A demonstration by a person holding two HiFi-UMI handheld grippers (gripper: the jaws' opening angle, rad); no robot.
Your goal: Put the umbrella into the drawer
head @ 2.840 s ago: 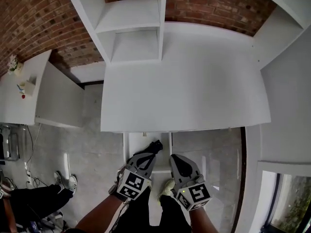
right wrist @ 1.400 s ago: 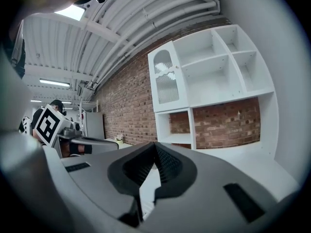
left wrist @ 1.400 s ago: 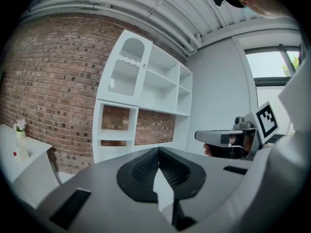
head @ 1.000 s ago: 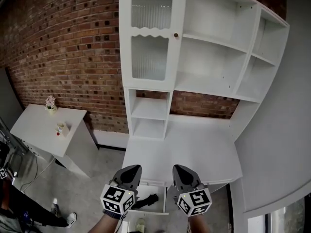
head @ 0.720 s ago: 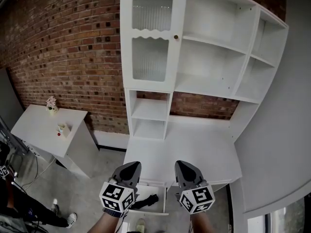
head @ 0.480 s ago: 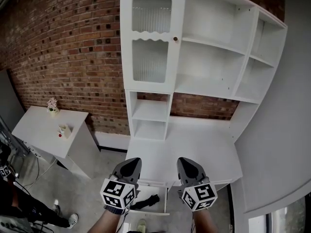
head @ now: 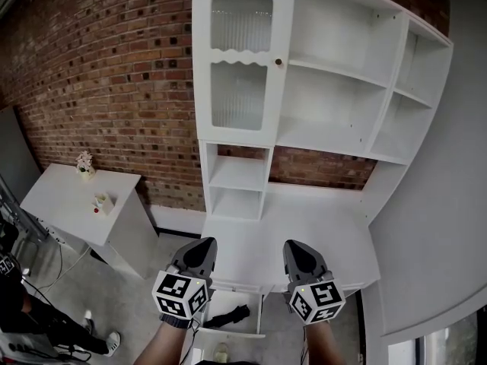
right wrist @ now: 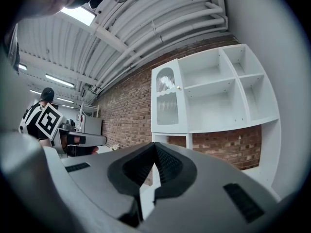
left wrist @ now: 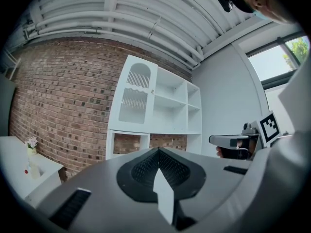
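Above the desk's front edge, left gripper [head: 202,243] and right gripper [head: 294,245] point level, jaws pressed together, nothing between them. Below, black umbrella [head: 229,315] lies inside open drawer [head: 225,300] under white desk [head: 312,223].

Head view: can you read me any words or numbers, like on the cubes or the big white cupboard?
There are no words or numbers to read anywhere.
Left black-and-white marker cube and right black-and-white marker cube: only square code patterns, no letters.
Tall white wooden cupboard: no print.
White side table: its small pale box is too small to read.
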